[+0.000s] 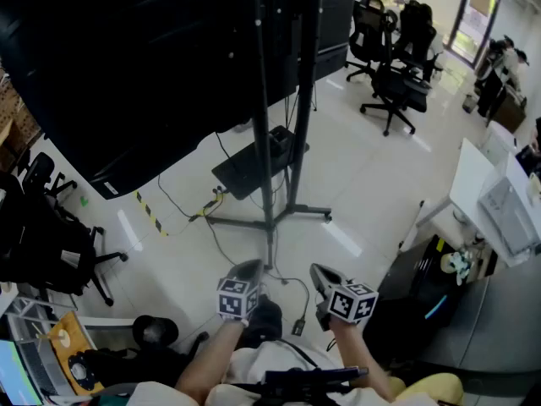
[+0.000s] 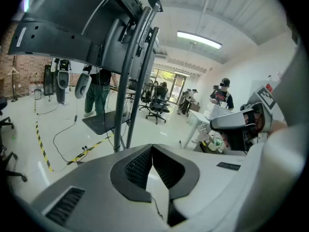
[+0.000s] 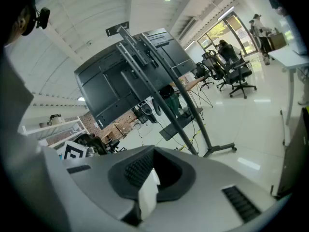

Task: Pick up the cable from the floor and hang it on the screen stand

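The left gripper [image 1: 247, 269] and the right gripper [image 1: 319, 271] are both closed and empty. The thin cable [image 1: 302, 299] is hard to trace. It lies on the floor between them, running back from the stand [image 1: 270, 184] ahead, plug end nearest the person.

thin black cable [image 1: 298, 324] loose on floor — beside upright screen stand [image 1: 269, 167].

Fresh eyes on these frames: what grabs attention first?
The big black screen on its screen stand fills the upper left of the head view. Below it, the left gripper and right gripper hover at the bottom edge, jaws shut. A thin dark cable lies on the white floor between them, by the stand's base.
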`<action>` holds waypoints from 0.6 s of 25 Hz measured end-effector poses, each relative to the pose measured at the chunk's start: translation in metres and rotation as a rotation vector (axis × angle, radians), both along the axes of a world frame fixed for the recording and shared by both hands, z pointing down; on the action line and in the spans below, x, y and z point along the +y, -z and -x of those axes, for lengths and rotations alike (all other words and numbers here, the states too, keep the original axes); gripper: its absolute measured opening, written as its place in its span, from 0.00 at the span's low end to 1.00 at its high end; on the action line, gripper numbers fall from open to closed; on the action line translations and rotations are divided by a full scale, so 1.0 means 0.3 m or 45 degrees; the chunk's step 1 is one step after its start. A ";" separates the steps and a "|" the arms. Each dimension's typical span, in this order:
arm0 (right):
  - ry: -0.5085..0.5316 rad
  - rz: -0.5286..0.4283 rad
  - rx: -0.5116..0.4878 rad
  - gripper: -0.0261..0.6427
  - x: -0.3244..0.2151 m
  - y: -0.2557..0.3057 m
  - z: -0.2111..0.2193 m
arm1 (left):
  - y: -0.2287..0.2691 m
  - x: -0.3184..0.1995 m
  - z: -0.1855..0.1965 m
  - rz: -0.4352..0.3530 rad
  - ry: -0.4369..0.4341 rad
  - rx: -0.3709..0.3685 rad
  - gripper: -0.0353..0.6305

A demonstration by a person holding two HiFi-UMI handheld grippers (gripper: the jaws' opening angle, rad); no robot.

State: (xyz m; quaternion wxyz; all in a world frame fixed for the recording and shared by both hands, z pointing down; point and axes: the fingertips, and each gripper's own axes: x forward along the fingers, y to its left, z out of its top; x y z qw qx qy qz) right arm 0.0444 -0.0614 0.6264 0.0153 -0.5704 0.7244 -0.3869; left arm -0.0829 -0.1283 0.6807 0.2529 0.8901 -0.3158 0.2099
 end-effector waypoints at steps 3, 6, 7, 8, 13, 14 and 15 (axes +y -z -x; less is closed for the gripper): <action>-0.014 0.012 -0.006 0.05 -0.128 -0.013 -0.015 | -0.051 -0.182 0.023 -0.011 0.044 -0.044 0.06; -0.030 0.023 -0.009 0.05 -0.241 -0.023 -0.033 | -0.110 -0.345 0.036 -0.020 0.072 -0.102 0.06; -0.032 0.029 -0.009 0.05 -0.274 -0.026 -0.039 | -0.129 -0.390 0.032 -0.018 0.073 -0.119 0.09; -0.035 0.034 -0.010 0.05 -0.309 -0.024 -0.046 | -0.147 -0.433 0.027 -0.012 0.073 -0.132 0.15; -0.030 0.044 -0.009 0.05 -0.478 -0.029 -0.047 | -0.195 -0.643 0.019 -0.025 0.096 -0.156 0.16; -0.027 0.047 -0.002 0.05 -0.507 -0.039 -0.046 | -0.204 -0.680 0.015 -0.030 0.101 -0.155 0.20; -0.025 0.047 0.004 0.05 -0.539 -0.046 -0.046 | -0.216 -0.716 0.010 -0.036 0.103 -0.156 0.22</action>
